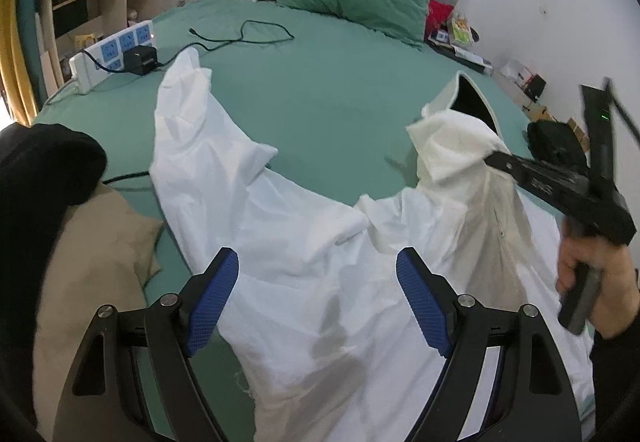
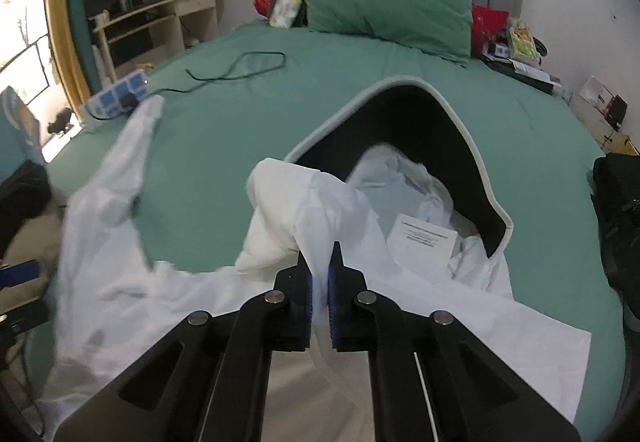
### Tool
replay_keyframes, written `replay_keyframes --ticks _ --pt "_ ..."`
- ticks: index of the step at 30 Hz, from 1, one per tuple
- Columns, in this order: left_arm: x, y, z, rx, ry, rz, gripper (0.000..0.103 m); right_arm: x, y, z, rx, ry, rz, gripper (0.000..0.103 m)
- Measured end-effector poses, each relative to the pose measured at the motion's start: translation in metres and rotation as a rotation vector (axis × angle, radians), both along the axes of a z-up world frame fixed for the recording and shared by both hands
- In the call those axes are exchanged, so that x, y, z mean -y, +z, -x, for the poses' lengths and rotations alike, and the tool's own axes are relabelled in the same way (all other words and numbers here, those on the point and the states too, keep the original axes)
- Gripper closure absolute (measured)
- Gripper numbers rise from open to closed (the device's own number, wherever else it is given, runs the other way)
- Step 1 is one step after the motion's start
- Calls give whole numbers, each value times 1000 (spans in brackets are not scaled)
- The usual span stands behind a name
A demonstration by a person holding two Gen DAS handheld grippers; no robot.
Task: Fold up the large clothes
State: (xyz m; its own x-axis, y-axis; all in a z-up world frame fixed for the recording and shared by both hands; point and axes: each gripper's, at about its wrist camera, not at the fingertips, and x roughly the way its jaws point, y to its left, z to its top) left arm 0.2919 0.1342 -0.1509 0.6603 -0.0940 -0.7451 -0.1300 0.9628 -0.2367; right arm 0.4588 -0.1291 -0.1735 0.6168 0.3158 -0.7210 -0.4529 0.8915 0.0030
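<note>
We've got the white hooded jacket (image 1: 304, 242) spread across the green bed sheet (image 1: 320, 97), one sleeve (image 1: 188, 113) stretched toward the power strip (image 1: 116, 53) and the dark-lined hood (image 2: 404, 129) pointing at the green pillow (image 2: 388, 13). Our right gripper (image 2: 319, 282) is pinched tight on a fold of the jacket's white cloth beside the hood, lifting it off the sheet. Our left gripper (image 1: 318, 298) hovers over the jacket's body with its blue pads (image 1: 212, 306) spread wide apart, holding nothing, a tan cushion (image 1: 92, 262) off to its left.
</note>
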Motion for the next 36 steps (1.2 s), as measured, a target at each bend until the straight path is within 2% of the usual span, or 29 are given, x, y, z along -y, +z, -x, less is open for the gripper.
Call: replay_keyframes --ticks 4,7,12,14,15,17,19,23,26,30,33,36 --pt "-15 7 4 18 42 25 19 -16 11 27 -47 77 -76 97" --pt "-29 11 9 25 83 33 19 -30 3 41 -104 138 -132 97" --pt "-46 12 11 18 130 29 19 -56 -38 59 -222 184 -142 96" --pt "-47 9 9 6 132 26 19 -67 -57 62 -265 183 -92 91" --pt "-46 6 6 -5 129 25 19 -69 -63 63 -281 179 -76 83" --pt "-44 3 3 -20 120 20 19 -67 -69 64 -287 151 -67 51" --pt "-42 0 1 -27 117 9 19 -62 -62 68 -221 86 -33 44" --pt "-45 3 3 -21 124 13 19 -51 -33 91 -74 -6 -31 44" --pt "-50 8 6 -6 137 15 19 -65 -18 117 -2 81 -38 44" --pt "-58 11 11 2 149 23 19 -101 -29 141 39 244 43 44" --pt "-65 11 11 0 164 15 19 -122 -45 134 52 247 94 45" --pt "-73 7 12 -5 189 23 19 -133 -56 121 116 207 196 45"
